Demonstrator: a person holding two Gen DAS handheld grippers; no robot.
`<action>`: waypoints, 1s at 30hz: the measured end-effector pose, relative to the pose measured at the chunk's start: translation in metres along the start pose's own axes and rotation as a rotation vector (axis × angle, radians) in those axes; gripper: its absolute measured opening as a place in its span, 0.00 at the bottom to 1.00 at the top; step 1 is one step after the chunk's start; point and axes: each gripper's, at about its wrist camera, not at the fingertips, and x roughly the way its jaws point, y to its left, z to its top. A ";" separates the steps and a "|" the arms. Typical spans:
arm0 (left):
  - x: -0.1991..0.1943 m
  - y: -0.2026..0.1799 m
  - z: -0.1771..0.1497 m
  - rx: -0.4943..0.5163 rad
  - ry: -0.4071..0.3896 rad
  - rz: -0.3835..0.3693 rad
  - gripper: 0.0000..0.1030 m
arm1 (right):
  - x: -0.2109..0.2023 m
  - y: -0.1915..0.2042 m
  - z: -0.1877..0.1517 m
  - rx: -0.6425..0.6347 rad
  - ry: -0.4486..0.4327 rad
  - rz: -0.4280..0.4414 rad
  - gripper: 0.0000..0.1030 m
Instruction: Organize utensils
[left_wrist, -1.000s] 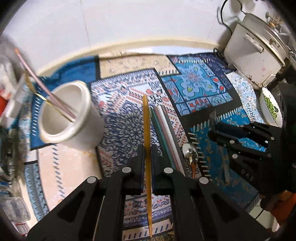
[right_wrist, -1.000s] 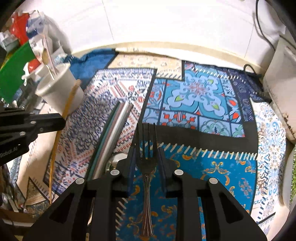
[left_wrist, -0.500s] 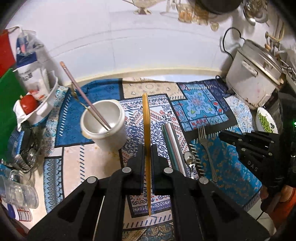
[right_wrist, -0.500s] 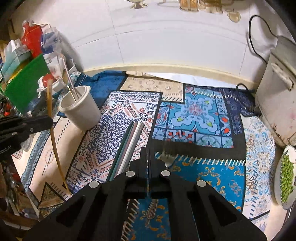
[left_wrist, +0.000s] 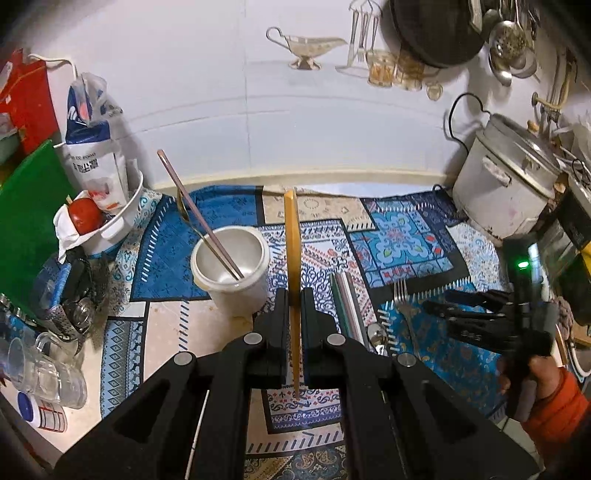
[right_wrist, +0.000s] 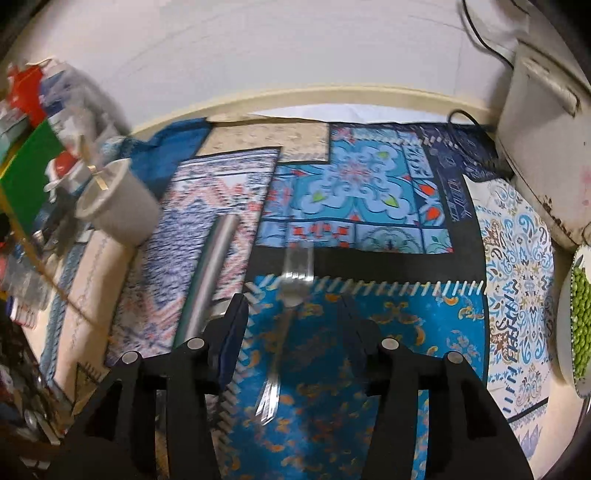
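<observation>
My left gripper (left_wrist: 293, 299) is shut on a long yellow stick (left_wrist: 291, 236), held upright above the patterned mat (left_wrist: 399, 240), just right of a white cup (left_wrist: 229, 266). A pink chopstick (left_wrist: 199, 214) and a gold spoon lean inside that cup. On the mat lie a bundle of metal sticks (left_wrist: 347, 302), a spoon (left_wrist: 375, 336) and a fork (left_wrist: 402, 299). My right gripper (right_wrist: 291, 306) hangs over the fork (right_wrist: 291, 291) with its jaws opening. The blurred fork lies flat between and below them, and the pads do not touch it.
A white rice cooker (left_wrist: 506, 184) stands at the back right with a plate of green peas (right_wrist: 580, 306) in front of it. To the left are a bowl with a tomato (left_wrist: 88, 218), a green board (left_wrist: 26, 221) and glass mugs (left_wrist: 44, 369).
My left gripper has risen with the yellow stick and now looks down on the cup. My right gripper closed over the fork, then opened again; the fork stays on the mat.
</observation>
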 end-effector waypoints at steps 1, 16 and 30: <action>0.000 0.000 0.001 -0.004 -0.005 0.000 0.04 | 0.005 -0.002 0.002 0.003 0.012 -0.003 0.45; 0.004 0.010 0.021 -0.060 -0.040 0.031 0.04 | 0.065 0.018 0.028 -0.045 0.032 -0.078 0.21; -0.001 0.027 0.033 -0.105 -0.078 0.053 0.04 | 0.015 0.009 0.029 -0.017 -0.087 -0.020 0.20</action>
